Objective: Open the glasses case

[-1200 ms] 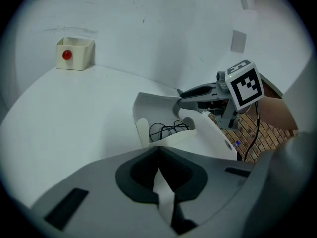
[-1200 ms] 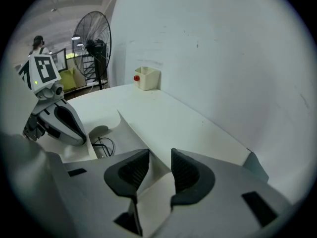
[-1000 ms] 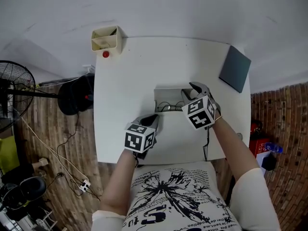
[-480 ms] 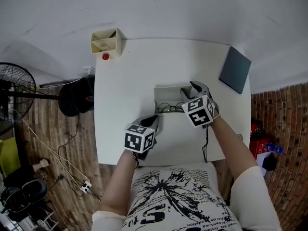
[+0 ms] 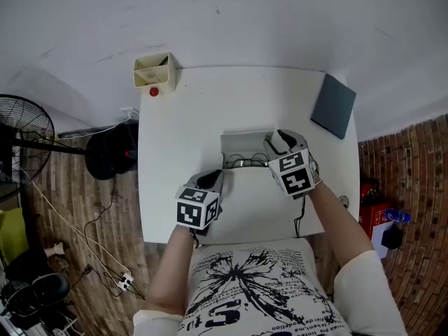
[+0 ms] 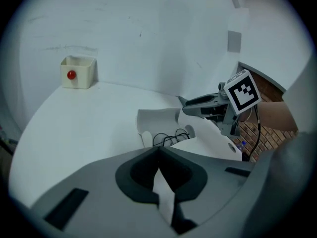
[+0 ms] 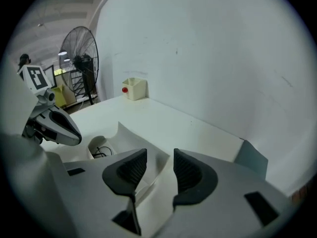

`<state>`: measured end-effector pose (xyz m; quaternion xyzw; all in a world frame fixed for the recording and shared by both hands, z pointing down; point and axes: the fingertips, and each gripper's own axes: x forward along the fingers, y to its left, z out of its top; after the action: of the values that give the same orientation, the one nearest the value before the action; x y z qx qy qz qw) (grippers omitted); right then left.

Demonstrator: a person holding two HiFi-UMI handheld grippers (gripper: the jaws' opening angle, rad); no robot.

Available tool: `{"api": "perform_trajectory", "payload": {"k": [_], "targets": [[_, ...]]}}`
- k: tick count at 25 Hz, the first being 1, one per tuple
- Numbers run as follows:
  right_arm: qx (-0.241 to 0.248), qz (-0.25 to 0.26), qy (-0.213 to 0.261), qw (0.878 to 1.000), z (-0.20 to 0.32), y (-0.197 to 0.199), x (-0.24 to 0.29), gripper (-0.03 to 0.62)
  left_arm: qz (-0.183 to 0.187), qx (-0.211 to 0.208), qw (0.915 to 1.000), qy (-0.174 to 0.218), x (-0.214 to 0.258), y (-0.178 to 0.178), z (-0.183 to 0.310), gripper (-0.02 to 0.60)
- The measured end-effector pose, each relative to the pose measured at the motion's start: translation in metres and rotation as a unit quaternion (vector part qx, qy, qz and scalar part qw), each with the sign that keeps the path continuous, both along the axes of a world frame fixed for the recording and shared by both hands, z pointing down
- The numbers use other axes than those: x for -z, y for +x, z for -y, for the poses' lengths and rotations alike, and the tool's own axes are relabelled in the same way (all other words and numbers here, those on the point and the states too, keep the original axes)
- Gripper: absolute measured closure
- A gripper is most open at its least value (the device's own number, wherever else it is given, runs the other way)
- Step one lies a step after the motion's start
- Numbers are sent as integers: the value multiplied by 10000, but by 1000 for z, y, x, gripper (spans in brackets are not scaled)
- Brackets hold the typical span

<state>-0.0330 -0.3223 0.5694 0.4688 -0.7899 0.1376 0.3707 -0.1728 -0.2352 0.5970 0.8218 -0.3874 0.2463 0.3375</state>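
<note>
At the middle of the white table (image 5: 182, 117), a glasses case (image 5: 241, 145), back wall upright, flap spread toward the table's near edge; inside, thin dark-framed glasses (image 5: 245, 162). Left gripper (image 5: 211, 179) at the table's near-left part, jaws pinched shut on a white strip of the case's flap. Right gripper (image 5: 278, 140) just right of the table's middle, jaws narrowly apart, pressing nothing. At the table's far-left corner, a cream box (image 5: 152, 70) with a red dot (image 5: 153, 92), contents not discernible. At the far-right corner, a grey pad (image 5: 334, 106).
</note>
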Motion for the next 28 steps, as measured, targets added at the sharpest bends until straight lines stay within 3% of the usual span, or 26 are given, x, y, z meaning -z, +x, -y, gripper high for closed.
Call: {"api": "perform_trajectory", "payload": {"k": [8,12,20,23,28], "targets": [[-509,602,709,9944,-18,15,68,574,61,-148,9948,1001,72,-1,12,568],[-476,1036,1132,9870,-32,16,107,579,-279,-161,9882,1495,118,0,11,568],[-203,1557,1986,9674,-62,15,173,580,-564,12,9602,2735,215,-15,6,568],[-262,1844,2207,9574,-71,17,194,580,-566,55,9480,3132,241,-20,-3,568],[-208,1905,2519,9486,-81,23,213,580,-508,84,9288,3670,272,-26,-17,568]]}}
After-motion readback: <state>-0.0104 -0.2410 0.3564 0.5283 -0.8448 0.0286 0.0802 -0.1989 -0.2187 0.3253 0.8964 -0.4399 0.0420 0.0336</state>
